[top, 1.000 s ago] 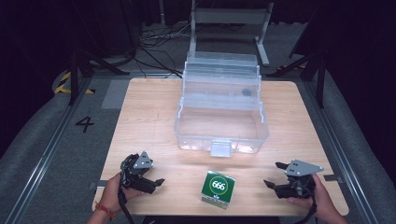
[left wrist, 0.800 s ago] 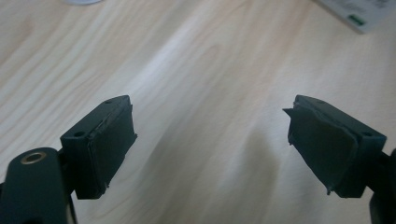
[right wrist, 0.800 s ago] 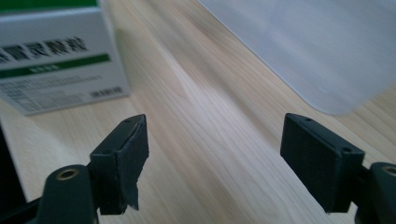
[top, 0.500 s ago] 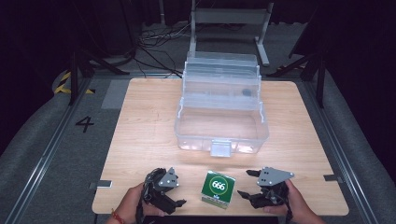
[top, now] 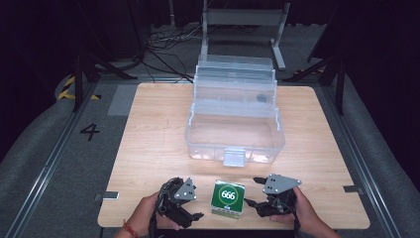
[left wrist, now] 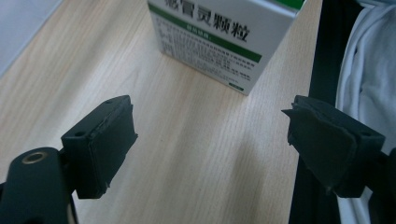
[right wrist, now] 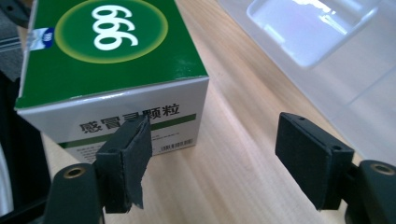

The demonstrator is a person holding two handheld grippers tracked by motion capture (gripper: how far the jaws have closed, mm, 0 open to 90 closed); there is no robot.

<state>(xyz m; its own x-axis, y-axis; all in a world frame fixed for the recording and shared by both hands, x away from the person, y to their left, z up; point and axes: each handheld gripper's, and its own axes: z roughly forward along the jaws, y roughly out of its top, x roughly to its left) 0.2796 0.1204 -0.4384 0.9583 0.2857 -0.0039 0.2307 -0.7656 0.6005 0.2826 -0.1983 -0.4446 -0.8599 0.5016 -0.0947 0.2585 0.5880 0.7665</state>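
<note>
- A green-and-white medicine box (top: 228,198) stands at the near edge of the worktop (top: 148,148), flanked by two hand-held grippers, with a clear plastic storage bin (top: 235,131) open well beyond it.
- The left gripper (top: 195,214) sits just to the left of the box, jaws apart with only bare wood between them; the box's white side lies ahead of it, untouched.
- The right gripper (top: 252,192) sits just to the right of the box. Its jaws have just been closing a little yet stand apart, and nothing is clamped; in the right gripper view one pad (right wrist: 126,158) lies in front of the box's white face, and contact cannot be told.
- Risk: the box stands near the worktop's near edge, so a one-sided push from either gripper could slide or tip it off towards the person.
- Risk: if only one pad meets a corner, the light carton may twist away instead of being caught; too hard a squeeze could dent its walls.
- Risk: the bin's front latch (top: 234,157) faces the box and could snag a low lift.
- Writing: the green top bears "999" in white on a gold-ringed disc; the white sides carry Chinese print, "感冒灵颗粒", plus fine text and a barcode too small to read.
- A "4" (top: 89,132) is marked on the floor left of the worktop.
</note>
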